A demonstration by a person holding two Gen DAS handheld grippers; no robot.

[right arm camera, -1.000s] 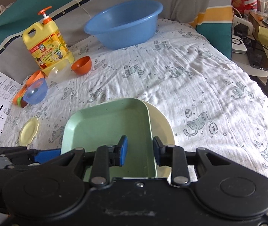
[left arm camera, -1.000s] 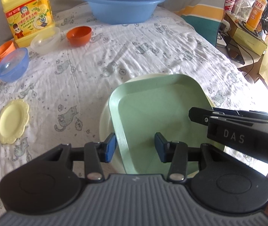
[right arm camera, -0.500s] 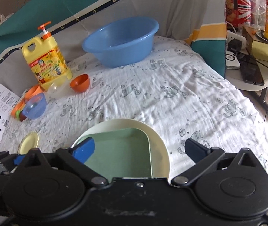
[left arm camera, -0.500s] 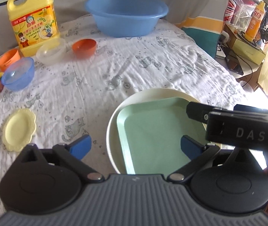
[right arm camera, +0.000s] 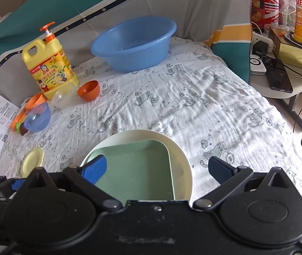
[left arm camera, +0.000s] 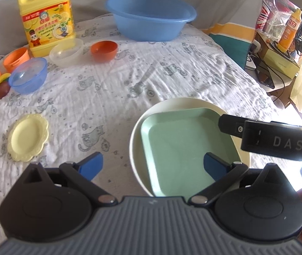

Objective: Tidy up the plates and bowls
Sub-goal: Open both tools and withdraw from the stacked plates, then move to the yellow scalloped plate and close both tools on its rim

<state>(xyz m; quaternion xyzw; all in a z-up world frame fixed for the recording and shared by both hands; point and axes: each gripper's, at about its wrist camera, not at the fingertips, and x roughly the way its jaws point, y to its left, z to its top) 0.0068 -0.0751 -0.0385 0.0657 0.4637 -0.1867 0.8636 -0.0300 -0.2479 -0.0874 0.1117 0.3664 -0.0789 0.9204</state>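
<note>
- Two grippers are ours here, and both stand spread wide with nothing between their pads: the left gripper [left arm camera: 153, 166] hangs over the near-left rim of the stacked plates, and the right gripper [right arm camera: 157, 169] hangs over their near-right part.
- We see the right gripper's black body reach in from the right in the left wrist view, above the green plate's far-right corner; we cannot tell whether it touches.
- Our green square plate [left arm camera: 182, 144] lies inside the cream round plate [right arm camera: 178, 148], which rests on the cat-print cloth [right arm camera: 193, 106] close to the cloth's near edge, right of middle. The square plate's corners come close to the round rim.
- We find a small yellow scalloped plate [left arm camera: 28, 138] lying alone on the cloth toward its left edge, well apart from the stacked pair.
- Farther back along the left edge we see a blue see-through bowl [left arm camera: 28, 74], with orange cups [left arm camera: 16, 56] and small toy pieces just beside it.
- Behind that, near the far-left corner, a clear bowl [left arm camera: 65, 52] sits against a yellow detergent jug [left arm camera: 45, 19], and an orange bowl [left arm camera: 104, 51] stands just to the right of the clear one.
- At the far edge, about the middle, we see a big blue basin [right arm camera: 133, 42].
- Beyond the right edge, a side table [right arm camera: 278, 80] carries a box and an orange bottle [right arm camera: 301, 12].
</note>
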